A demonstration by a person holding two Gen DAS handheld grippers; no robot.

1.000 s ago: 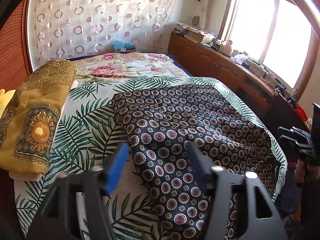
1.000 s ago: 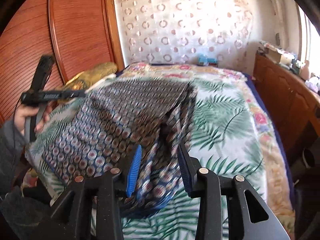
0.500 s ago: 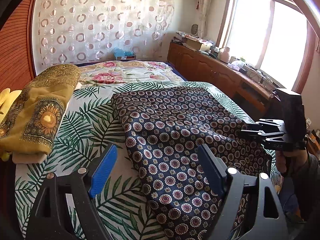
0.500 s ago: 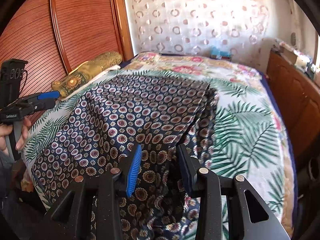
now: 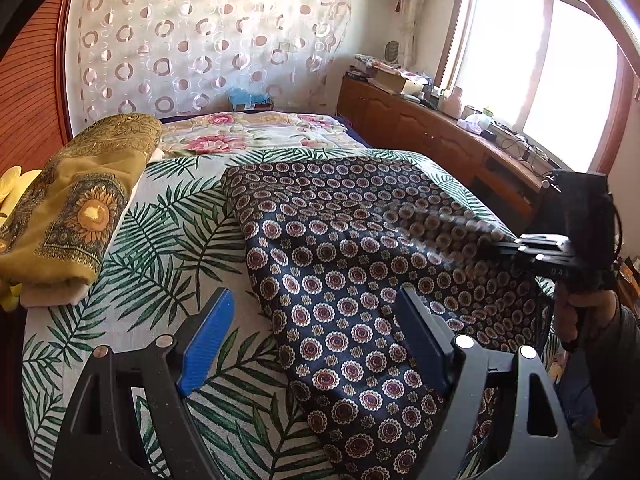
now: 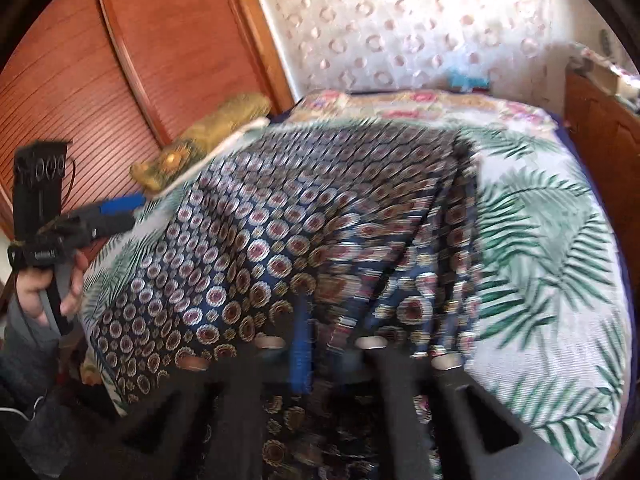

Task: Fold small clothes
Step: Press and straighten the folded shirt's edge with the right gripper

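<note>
Two hand-held grippers over one bed. Left gripper (image 5: 316, 340): jaws standing wide apart, blue pad on its left finger, dark pad on the right. Nothing between them is pinched; the near left edge of the dark patterned cloth (image 5: 344, 264) lies under the gap, with the bedcover showing beside it.

Right gripper (image 6: 320, 344): blurred in its own view, but the jaws are drawn together on a fold of the same cloth near its right-hand edge, the blue pad pressed into the fabric. From the left wrist view this gripper sits at the far right edge of the cloth, where the fabric is raised and smeared at the pinch. A hand (image 5: 588, 312) grips its handle below.

The cloth is navy with rows of round red-and-gold medallions. It lies spread across the near half of the bed, on a white bedcover (image 5: 160, 248) printed with green palm leaves, and its near edge drapes over the bed's edge.

A folded mustard-yellow textile (image 5: 80, 204) with a sunflower motif rests at the bed's left side, apart from the cloth. Farther up lies floral bedding (image 5: 240, 136). Behind, a sheer curtain (image 5: 200, 36) with ring pattern; to the right, a wooden cabinet (image 5: 420, 136) under a bright window (image 5: 540, 68).
</note>
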